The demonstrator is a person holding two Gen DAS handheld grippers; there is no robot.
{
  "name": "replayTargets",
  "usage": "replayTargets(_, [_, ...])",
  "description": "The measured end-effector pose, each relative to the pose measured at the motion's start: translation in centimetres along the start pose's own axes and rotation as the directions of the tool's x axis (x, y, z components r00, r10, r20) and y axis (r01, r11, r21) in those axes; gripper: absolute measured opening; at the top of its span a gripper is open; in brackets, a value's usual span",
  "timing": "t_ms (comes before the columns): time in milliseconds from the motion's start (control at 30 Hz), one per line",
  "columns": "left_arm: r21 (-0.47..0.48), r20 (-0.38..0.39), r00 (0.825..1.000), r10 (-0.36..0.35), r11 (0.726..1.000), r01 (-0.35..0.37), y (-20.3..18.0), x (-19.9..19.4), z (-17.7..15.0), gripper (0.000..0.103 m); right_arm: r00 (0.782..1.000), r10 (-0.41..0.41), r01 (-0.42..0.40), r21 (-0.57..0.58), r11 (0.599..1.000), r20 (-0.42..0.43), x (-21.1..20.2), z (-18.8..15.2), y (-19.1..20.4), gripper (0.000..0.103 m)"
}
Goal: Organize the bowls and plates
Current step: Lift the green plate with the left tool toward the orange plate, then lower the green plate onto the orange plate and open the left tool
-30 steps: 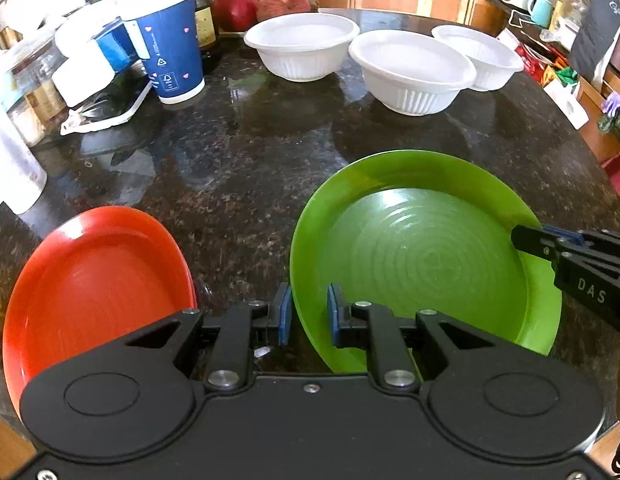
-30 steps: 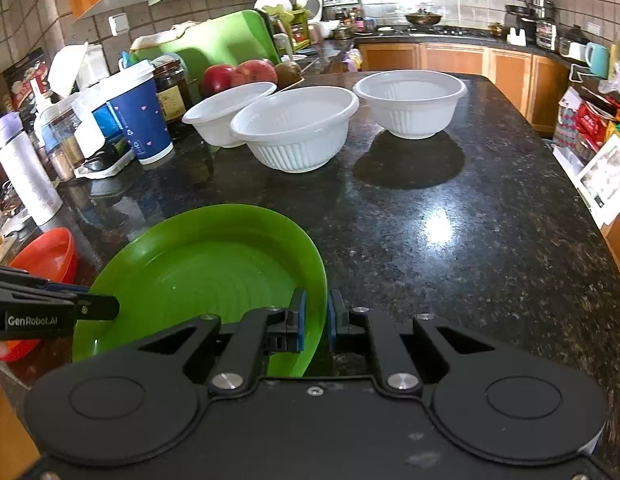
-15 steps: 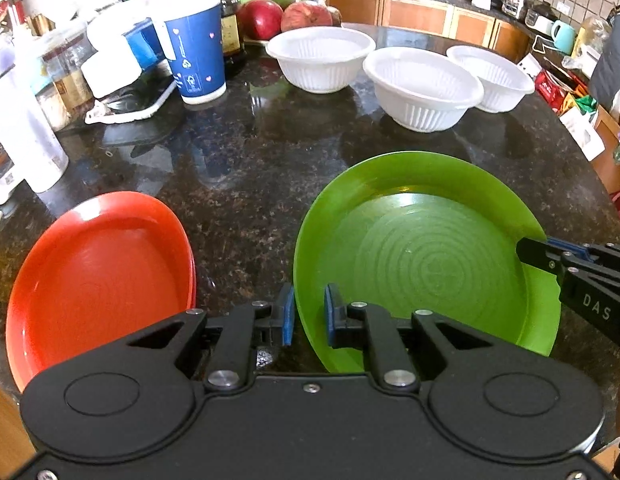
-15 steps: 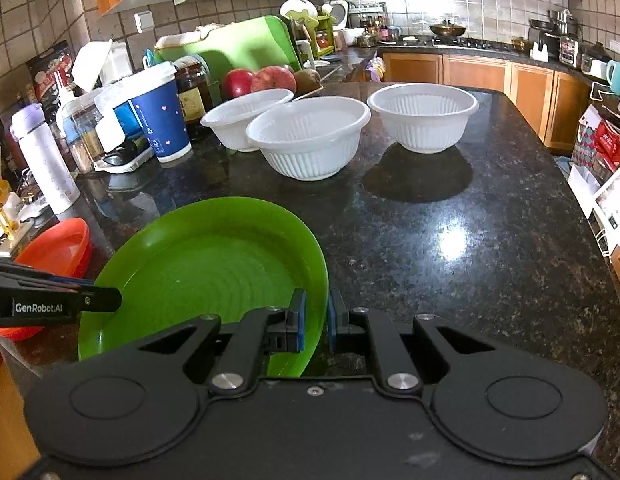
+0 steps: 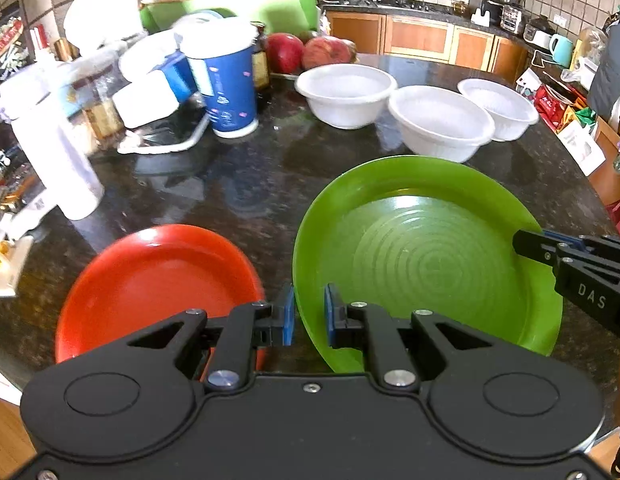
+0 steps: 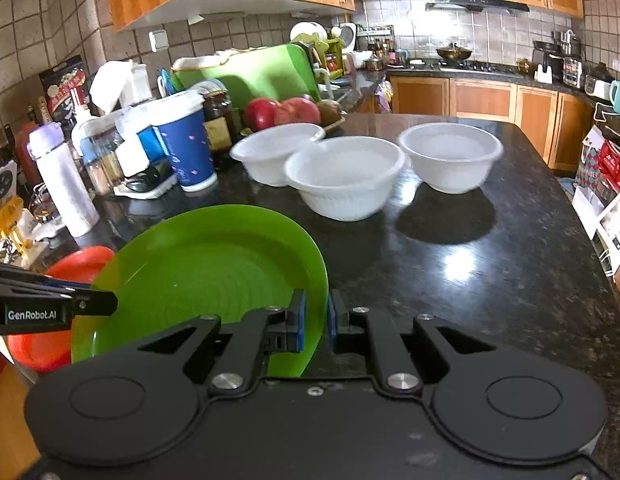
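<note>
Nearest, the left hand-held gripper (image 5: pixel 309 312) clamps the green plate (image 5: pixel 422 256) by its rim at nine o'clock, and the right hand-held gripper (image 6: pixel 316 320) clamps the rim at three o'clock. The red plate (image 5: pixel 158 288) lies just beside it on the dark surface (image 5: pixel 250 184). Farther off, at twelve o'clock, stand three white bowls (image 5: pixel 440 122).
</note>
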State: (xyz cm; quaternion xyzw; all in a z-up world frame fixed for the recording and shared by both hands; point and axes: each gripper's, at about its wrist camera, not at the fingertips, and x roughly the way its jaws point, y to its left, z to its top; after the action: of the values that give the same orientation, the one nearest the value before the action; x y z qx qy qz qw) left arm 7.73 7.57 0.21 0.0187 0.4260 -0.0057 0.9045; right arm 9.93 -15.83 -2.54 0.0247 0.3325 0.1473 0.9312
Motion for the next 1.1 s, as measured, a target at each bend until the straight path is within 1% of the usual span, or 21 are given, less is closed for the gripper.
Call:
replayTargets(400, [0.006, 0.021, 0.999, 0.048, 0.999, -0.048, 9.1, -1.3, -0.9, 0.02, 0.999, 0.039, -0.039, -0.025, 0.999, 0.004, 1.6, 1.0, 9.8, 0.013])
replayTargets(600, [0.01, 0.014, 0.999, 0.046, 0.999, -0.046, 13.2, -1.2, -1.8, 0.02, 0.999, 0.042, -0.042, -0.045, 0.998, -0.005, 2.0, 0.4, 14.0, 0.013])
replayTargets(833, [0.037, 0.007, 1.0, 0.026, 0.999, -0.026, 16.3, -0.8, -2.7, 0.02, 1.0, 0.011, -0.012, -0.033, 0.999, -0.024, 2.9, -0.7, 17.1, 0.013])
replayTargets(1100, [0.071, 0.004, 1.0, -0.018, 0.997, 0.018, 18.2, 0.2, -2.9, 0.02, 0.998, -0.044, 0.044, -0.009, 0.999, -0.035, 3.6, -1.8, 19.1, 0.013])
